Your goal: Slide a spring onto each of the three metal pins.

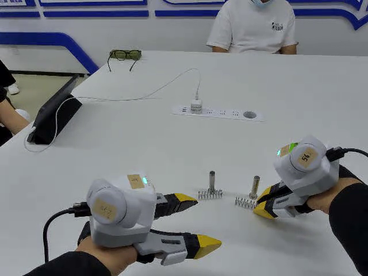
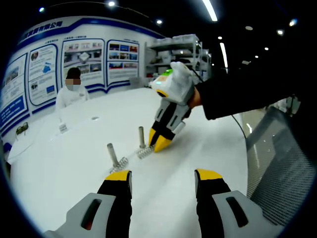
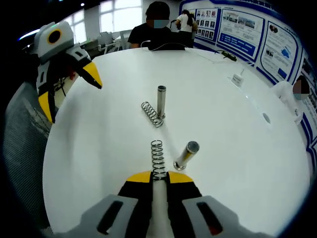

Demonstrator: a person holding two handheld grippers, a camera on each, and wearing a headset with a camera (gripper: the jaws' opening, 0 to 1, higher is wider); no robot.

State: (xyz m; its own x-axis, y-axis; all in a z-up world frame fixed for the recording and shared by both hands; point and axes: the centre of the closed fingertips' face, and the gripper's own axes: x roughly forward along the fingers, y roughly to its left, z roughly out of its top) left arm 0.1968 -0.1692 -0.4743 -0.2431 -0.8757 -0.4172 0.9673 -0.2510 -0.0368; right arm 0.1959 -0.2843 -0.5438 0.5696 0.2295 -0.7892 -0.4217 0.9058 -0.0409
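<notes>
Probably light and easily squashed, the thin silver coil spring (image 3: 157, 156) is pinched by its near end in the yellow-tipped right gripper (image 3: 158, 174), the left gripper (image 2: 163, 173) gaping empty.

On the white bench (image 1: 144, 149), a spring (image 1: 245, 202) lies at the tips of the right hand-held gripper (image 1: 260, 208), beside an upright pin (image 1: 255, 187). A second spring (image 1: 210, 194) lies against a second pin (image 1: 211, 180), just beyond the left hand-held gripper (image 1: 206, 222). Well past both lie a power strip (image 1: 221, 113), a white cable (image 1: 144, 92), a dark tablet (image 1: 54, 112) and glasses (image 1: 125, 55).
</notes>
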